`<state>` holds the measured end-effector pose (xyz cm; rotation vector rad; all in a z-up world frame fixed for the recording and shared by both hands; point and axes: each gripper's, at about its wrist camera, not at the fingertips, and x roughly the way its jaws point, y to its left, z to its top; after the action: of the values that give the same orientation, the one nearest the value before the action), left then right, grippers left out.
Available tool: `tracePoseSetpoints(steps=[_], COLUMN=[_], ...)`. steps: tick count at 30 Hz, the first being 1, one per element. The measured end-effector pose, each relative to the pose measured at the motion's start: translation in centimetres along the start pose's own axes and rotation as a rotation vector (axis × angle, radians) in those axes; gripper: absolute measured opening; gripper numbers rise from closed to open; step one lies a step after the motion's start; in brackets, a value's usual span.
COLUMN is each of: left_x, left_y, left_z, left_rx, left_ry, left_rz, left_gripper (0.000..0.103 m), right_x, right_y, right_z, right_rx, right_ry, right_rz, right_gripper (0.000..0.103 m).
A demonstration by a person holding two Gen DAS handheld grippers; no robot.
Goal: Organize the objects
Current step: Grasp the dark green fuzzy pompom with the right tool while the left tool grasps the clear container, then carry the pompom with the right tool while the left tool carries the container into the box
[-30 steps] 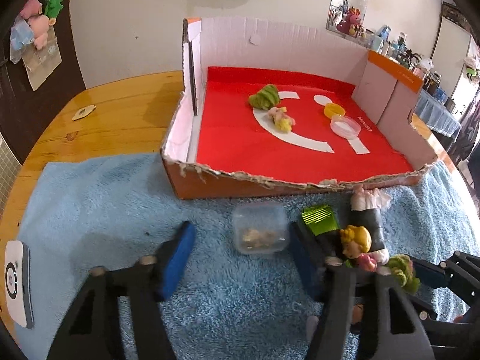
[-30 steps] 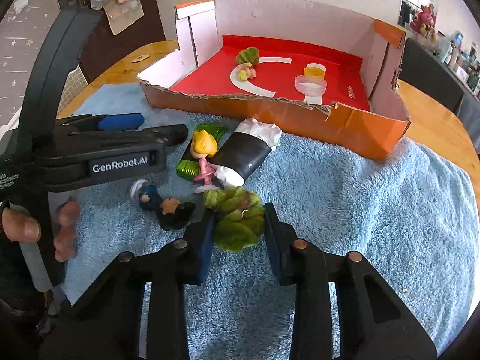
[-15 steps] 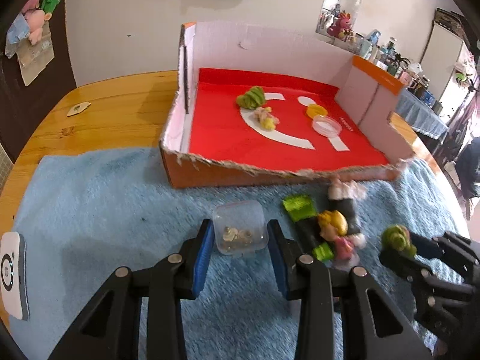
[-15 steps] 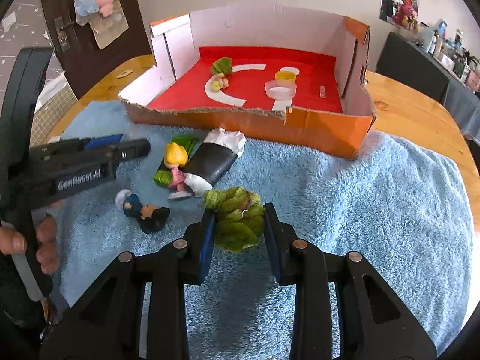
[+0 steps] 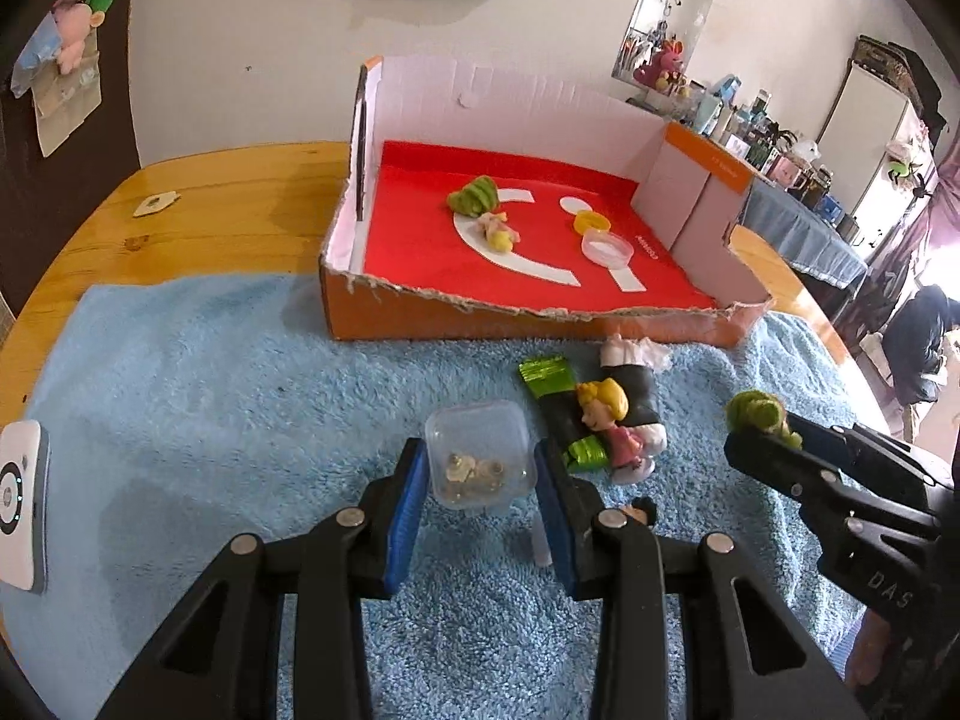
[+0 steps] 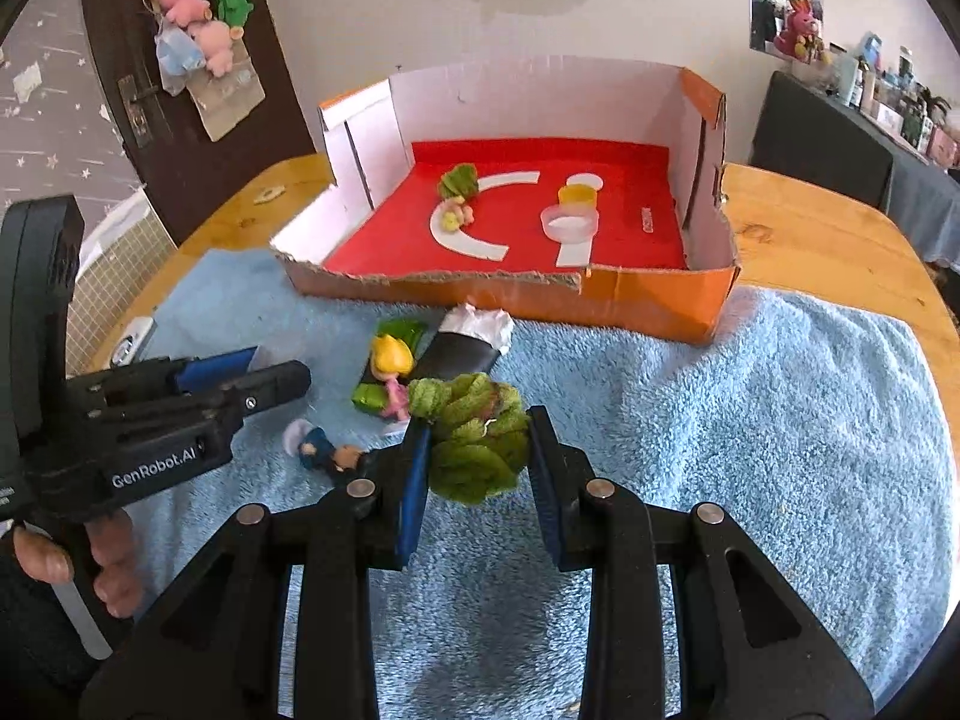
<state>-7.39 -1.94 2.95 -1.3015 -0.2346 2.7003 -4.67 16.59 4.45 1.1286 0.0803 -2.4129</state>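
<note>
Above the blue towel (image 5: 180,372), the left gripper (image 5: 480,474) has closed on the small clear container (image 5: 480,456) while the right gripper (image 6: 477,450) holds the green leafy toy (image 6: 471,438), so both seem ready for the red-floored box (image 5: 540,324).

A pale wall (image 5: 252,54) rises behind a round wooden table (image 5: 228,198). A dark door (image 6: 180,120) hung with small plush toys (image 6: 198,24) stands at left. At far right, cluttered shelves (image 5: 750,126) and a white cabinet (image 5: 870,120) catch bright daylight.
</note>
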Motion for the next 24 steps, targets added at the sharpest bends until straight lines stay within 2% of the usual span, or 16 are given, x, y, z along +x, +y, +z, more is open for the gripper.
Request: tracePoseSetpoints(steps=[24], left_x=[-1.1], left_y=[-2.0], left_z=[4.9], left_rx=[0.046], left_ry=[-0.068], left_rz=[-0.022], left_gripper=[0.038], right_x=[-1.1], right_y=[-0.3], right_z=[4.3], right_rx=[-0.012], right_ry=[-0.058], right_rz=[0.018], right_gripper=[0.029])
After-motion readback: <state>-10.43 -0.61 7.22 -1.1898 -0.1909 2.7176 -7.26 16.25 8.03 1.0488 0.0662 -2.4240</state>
